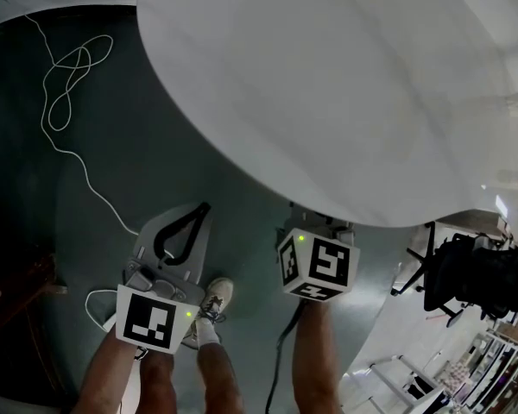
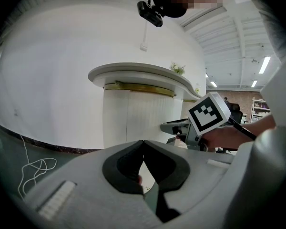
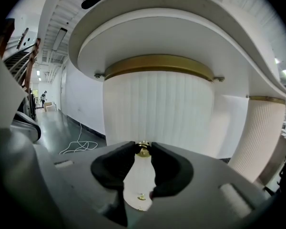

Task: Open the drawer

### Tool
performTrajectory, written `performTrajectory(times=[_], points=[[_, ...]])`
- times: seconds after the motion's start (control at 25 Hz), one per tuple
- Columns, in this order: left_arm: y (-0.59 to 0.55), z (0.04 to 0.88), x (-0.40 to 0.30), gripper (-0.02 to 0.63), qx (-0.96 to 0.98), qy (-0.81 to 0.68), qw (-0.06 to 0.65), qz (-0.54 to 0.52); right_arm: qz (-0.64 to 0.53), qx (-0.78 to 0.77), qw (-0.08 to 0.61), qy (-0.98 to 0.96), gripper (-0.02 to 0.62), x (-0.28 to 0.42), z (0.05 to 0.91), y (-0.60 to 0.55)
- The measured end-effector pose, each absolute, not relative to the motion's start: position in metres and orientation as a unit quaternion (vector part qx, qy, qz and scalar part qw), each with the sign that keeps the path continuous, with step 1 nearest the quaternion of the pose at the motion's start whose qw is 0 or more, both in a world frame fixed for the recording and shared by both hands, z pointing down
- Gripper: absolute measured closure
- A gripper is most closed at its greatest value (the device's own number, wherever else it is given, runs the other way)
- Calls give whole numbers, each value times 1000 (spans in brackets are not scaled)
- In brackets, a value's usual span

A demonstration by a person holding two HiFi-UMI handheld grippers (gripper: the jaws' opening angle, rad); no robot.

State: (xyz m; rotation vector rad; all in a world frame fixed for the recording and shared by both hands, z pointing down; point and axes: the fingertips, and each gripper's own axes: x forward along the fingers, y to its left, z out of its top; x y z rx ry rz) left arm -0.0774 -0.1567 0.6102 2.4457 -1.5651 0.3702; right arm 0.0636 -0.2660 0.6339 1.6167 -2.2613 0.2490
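A small gold knob (image 3: 143, 150) sits on the white fluted cabinet front (image 3: 157, 109) under a gold band (image 3: 157, 63). My right gripper (image 3: 143, 148) is shut on that knob, its black pads (image 3: 164, 168) pressing it from both sides. A second, smaller gold knob (image 3: 141, 196) shows lower down, between the jaws. In the head view the right gripper's marker cube (image 1: 315, 266) shows and its jaws are hidden under the white tabletop (image 1: 345, 84). My left gripper (image 2: 143, 143) hangs shut and empty, away from the cabinet (image 2: 133, 118). No drawer seam or gap shows.
A white cable (image 1: 69, 84) lies looped on the dark floor to the left. A second fluted column (image 3: 260, 137) stands to the right of the cabinet. A black chair (image 1: 475, 274) is at the right. The person's shoes (image 1: 211, 304) are below the grippers.
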Motion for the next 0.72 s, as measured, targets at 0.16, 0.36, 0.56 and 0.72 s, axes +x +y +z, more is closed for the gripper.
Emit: performTrajectory(times=[0.16,0.36,0.56,0.72], points=[[-156,611,-77,597,831,-531,108,126,86,569,182,-798,486,63,634,-266],[-152,612,-79,597,832,-528,109,131,90,572,193,-792,488,62,635,-265],[-148,610,-77,597,833,-528,104,129,87,576,193,-790,489,63,636,-264],[-145,607,-73,597,835,-525,103,128,92,576,198,-788,489,63,635,-263]])
